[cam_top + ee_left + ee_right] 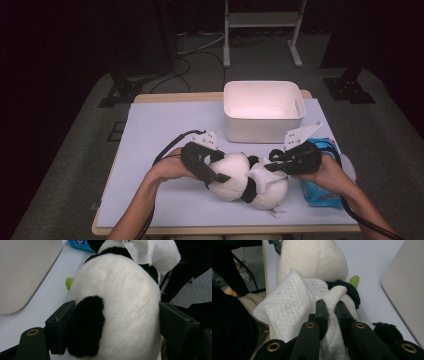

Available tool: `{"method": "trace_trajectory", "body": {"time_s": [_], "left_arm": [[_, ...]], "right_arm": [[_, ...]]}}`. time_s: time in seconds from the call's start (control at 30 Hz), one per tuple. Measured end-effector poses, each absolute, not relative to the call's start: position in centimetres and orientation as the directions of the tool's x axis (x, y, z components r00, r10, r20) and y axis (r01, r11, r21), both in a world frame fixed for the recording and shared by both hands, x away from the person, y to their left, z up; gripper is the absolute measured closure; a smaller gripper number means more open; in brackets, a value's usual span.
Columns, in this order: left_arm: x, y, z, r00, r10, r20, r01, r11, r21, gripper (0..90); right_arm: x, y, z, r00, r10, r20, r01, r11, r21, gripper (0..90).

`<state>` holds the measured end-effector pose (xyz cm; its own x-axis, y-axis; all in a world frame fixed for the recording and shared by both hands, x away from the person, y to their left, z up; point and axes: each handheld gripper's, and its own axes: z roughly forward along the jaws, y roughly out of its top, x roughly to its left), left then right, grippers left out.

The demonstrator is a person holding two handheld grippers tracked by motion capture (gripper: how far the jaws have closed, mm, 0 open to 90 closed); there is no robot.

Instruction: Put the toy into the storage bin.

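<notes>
— What did the toy look like from where you sat?

— A plush panda [247,182], lying on the counter [150,130] near the front edge, just in front of the white bin [263,111]. Its body was plump and white with short, smooth pile. A black patch of longer fur sat low on one side, a black band ran across the middle, and a small bright green piece poked out beside it.

— And your left gripper?

— My left gripper [207,167] straddled the round end of the panda. In the left gripper view its fingers [61,326] stood wide on either side of the body, right against the fur; I couldn't tell whether they were pressing in or merely touching.

— The right one?

— My right gripper [280,161] was over the other end. Its fingers [321,315] were clenched on a white paper towel [284,307], crinkled and embossed, which draped down over the panda's black band.

— Anything else nearby?

— A blue packet [320,192] lay on the counter under my right hand, just beside the toy.
</notes>
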<state>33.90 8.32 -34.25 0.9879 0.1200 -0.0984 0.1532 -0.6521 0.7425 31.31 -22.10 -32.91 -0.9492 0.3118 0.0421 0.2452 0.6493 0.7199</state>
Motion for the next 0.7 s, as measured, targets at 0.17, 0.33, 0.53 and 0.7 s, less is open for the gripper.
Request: {"method": "trace_trajectory", "body": {"time_s": [0.17, 0.33, 0.53, 0.7], "left_arm": [[33.9, 8.4, -34.4, 0.986, 0.124, -0.115, 0.168, -0.643, 0.747, 18.5], [34.0, 8.8, -34.5, 0.982, 0.130, -0.136, 0.188, -0.631, 0.753, 16.1], [33.9, 8.7, -34.6, 0.982, 0.127, -0.139, 0.188, -0.631, 0.752, 14.3], [33.9, 8.9, -34.7, 0.983, 0.124, -0.133, 0.182, -0.649, 0.739, 15.1]], "right_arm": [[31.0, -22.6, -33.1, -0.944, 0.325, 0.054, 0.261, 0.636, 0.727, 82.2], [30.6, -23.2, -33.3, -0.941, 0.332, 0.063, 0.269, 0.623, 0.735, 82.2], [30.3, -23.8, -33.5, -0.939, 0.338, 0.069, 0.276, 0.615, 0.739, 82.2], [30.1, -24.3, -33.4, -0.934, 0.351, 0.061, 0.279, 0.615, 0.738, 82.2]]}}
